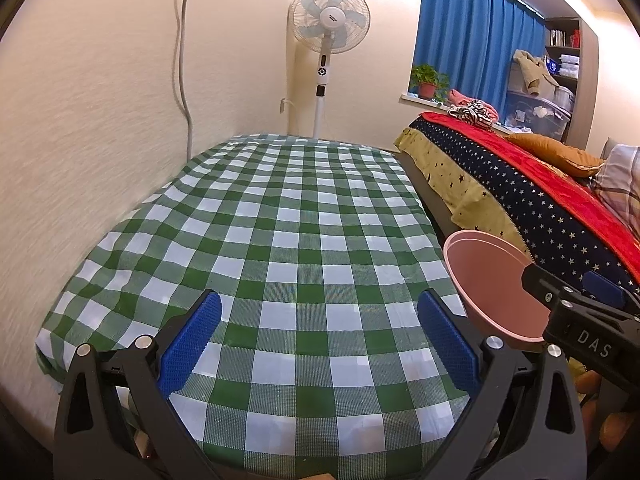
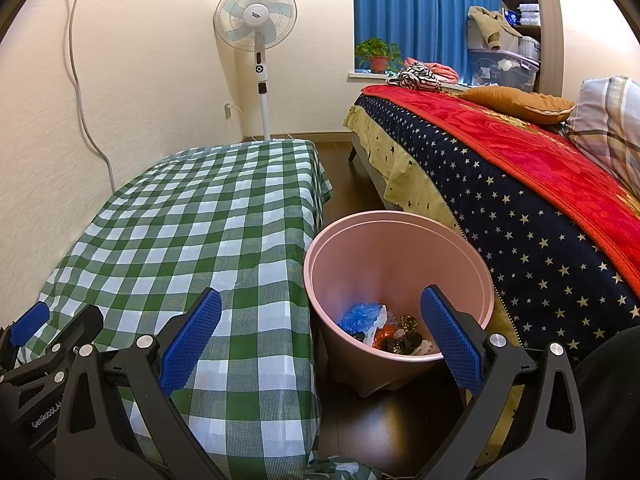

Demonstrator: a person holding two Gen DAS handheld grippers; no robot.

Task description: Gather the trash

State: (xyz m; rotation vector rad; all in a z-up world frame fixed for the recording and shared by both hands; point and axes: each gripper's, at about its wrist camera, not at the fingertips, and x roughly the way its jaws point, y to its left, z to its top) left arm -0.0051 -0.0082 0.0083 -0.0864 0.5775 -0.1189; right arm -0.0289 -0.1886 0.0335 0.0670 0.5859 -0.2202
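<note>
A pink waste bin (image 2: 396, 240) stands on the floor between the checked table and the bed. Inside it lie a crumpled blue bag (image 2: 362, 316), dark scraps (image 2: 404, 340) and other bits. My right gripper (image 2: 320, 336) hangs open above the table's edge and the bin's near rim, holding nothing. My left gripper (image 1: 318, 340) stands open over the green-and-white checked tablecloth (image 1: 280, 220), with nothing between its blue pads. The bin's rim (image 1: 486, 246) shows at the right of the left wrist view, behind the other gripper's body (image 1: 580, 320).
A pedestal fan (image 2: 258, 28) stands by the wall past the table. The bed (image 2: 520, 184) with star-print and red covers runs along the right, with pillows at its head. A potted plant (image 2: 378, 56) and clothes sit at the window. Dark floor shows between table and bed.
</note>
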